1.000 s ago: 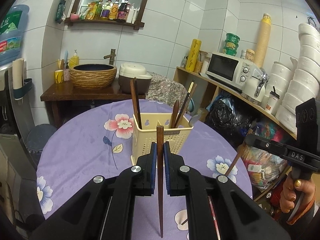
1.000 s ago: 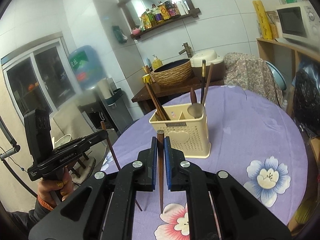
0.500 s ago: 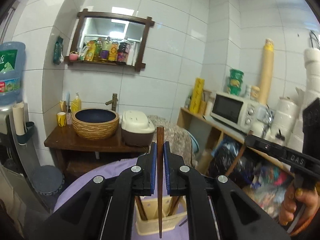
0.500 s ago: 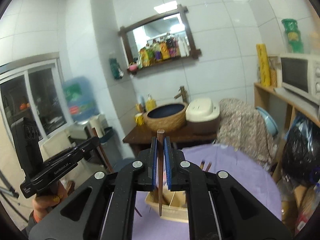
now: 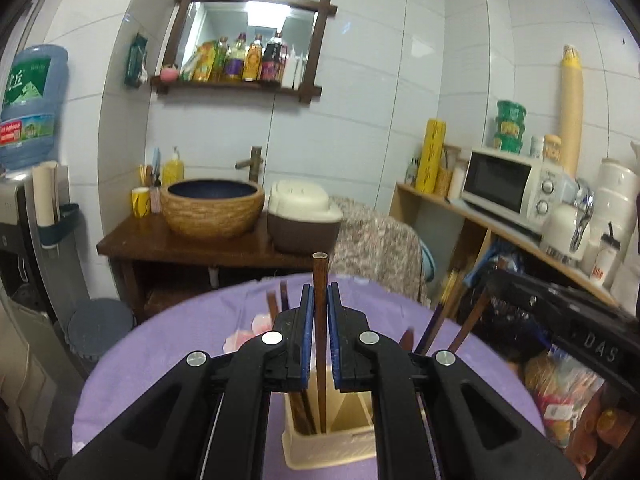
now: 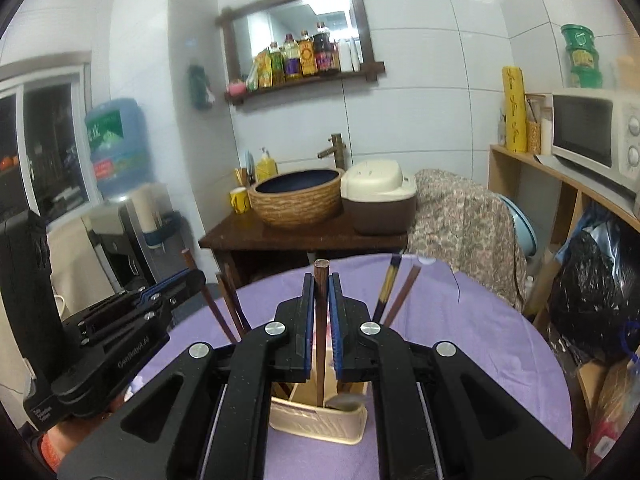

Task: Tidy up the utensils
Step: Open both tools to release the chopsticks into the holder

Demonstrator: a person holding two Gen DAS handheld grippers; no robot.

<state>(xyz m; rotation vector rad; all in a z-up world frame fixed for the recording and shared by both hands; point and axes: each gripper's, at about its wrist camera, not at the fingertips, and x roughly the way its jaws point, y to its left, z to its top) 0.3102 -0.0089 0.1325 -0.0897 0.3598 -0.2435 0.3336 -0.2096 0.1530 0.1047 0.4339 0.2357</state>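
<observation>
A cream utensil caddy (image 5: 332, 446) (image 6: 320, 420) stands on the round purple table (image 5: 168, 352) with several dark chopsticks upright in it. My left gripper (image 5: 320, 300) is shut on a brown chopstick (image 5: 320, 344) held upright; its lower tip hangs inside the caddy's left compartment. My right gripper (image 6: 321, 296) is shut on another brown chopstick (image 6: 321, 336), whose lower end reaches into the caddy. The right gripper's body (image 5: 568, 328) shows at the right of the left wrist view. The left gripper's body (image 6: 104, 320) shows at the left of the right wrist view, a hand under it.
Behind the table stands a wooden counter (image 5: 160, 240) with a woven basin (image 5: 214, 208) and a rice cooker (image 5: 302, 216). A shelf with a microwave (image 5: 504, 188) runs along the right. A water dispenser (image 5: 28, 112) is at the left, a cloth-draped chair (image 6: 460, 216) beyond the table.
Both grippers carried their chopsticks forward and up over the caddy, then tilted down; the chopstick tips now hang inside the caddy instead of in front of it.
</observation>
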